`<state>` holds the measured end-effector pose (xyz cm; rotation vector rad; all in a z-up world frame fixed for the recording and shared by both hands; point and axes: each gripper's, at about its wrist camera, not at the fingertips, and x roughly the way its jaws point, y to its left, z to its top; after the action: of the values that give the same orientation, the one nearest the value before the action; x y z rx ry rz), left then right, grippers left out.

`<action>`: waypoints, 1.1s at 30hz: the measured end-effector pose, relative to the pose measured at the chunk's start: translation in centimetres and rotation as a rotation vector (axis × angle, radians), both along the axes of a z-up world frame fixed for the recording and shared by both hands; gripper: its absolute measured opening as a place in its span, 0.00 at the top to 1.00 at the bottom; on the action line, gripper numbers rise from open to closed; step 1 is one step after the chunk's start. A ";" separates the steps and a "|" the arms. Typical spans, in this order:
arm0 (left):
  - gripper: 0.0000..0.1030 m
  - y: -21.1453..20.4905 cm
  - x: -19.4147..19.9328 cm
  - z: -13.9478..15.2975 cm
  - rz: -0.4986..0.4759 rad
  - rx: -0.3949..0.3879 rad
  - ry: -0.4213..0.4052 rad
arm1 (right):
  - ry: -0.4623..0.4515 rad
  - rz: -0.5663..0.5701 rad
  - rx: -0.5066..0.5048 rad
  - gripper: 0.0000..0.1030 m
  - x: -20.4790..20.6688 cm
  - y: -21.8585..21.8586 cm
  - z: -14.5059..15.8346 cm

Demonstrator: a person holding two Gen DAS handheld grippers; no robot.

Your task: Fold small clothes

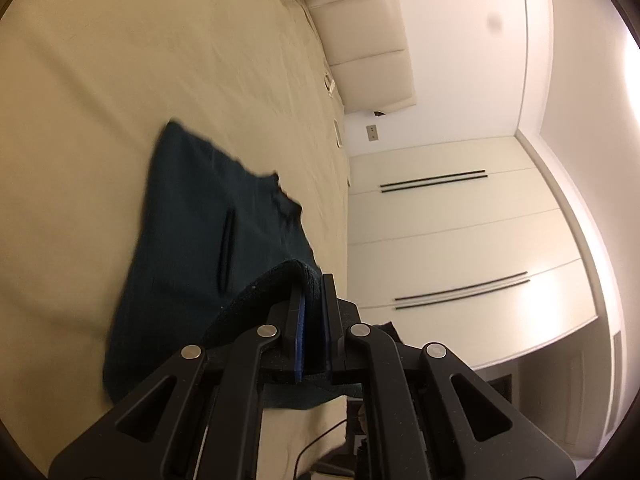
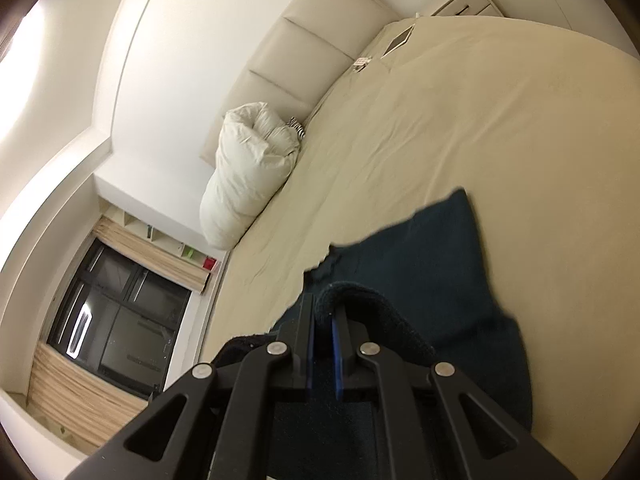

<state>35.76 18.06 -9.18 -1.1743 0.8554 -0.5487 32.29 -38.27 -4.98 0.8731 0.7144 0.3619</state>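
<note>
Gripping a thick hem of the dark teal garment (image 1: 208,216), the left tool (image 1: 314,292) has its jaws nearly closed on the fabric. Right tool (image 2: 324,312) likewise pinches a hem of the same garment, jaws narrow. Garment drapes from both tools onto the cream bed (image 1: 120,80), near its edge; white pillow (image 2: 248,176) lies well apart by the headboard (image 2: 304,48)
</note>
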 end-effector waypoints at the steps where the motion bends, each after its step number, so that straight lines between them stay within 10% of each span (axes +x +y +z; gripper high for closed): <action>1: 0.95 0.0 1.8 -0.1 0.007 0.005 0.005 | 0.009 -0.008 -0.010 0.92 1.8 0.0 -0.1; 9: 0.94 -0.2 13.9 -6.7 0.031 0.093 0.180 | 0.230 -0.138 -0.108 0.87 12.3 -1.0 -6.6; 12: 0.91 1.6 14.6 -10.2 0.066 0.013 0.258 | 0.276 -0.144 -0.024 0.72 13.0 -1.8 -9.8; 14: 0.79 2.9 14.4 -10.4 0.102 -0.008 0.245 | 0.214 -0.156 0.014 0.60 12.4 -2.3 -10.0; 16: 0.33 4.8 14.2 -9.7 0.147 -0.023 0.227 | 0.175 -0.177 0.027 0.44 11.9 -2.8 -9.6; 18: 0.22 6.1 13.9 -8.2 0.205 -0.012 0.187 | 0.164 -0.211 0.022 0.27 11.5 -3.0 -8.8; 33: 0.22 -2.1 8.1 -6.1 -0.020 0.384 0.135 | 0.099 -0.132 -0.342 0.18 3.1 -0.8 -3.1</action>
<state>43.82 15.91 -15.24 -0.8582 1.0370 -0.3045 35.40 -39.08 -8.04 0.6115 0.7784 0.0737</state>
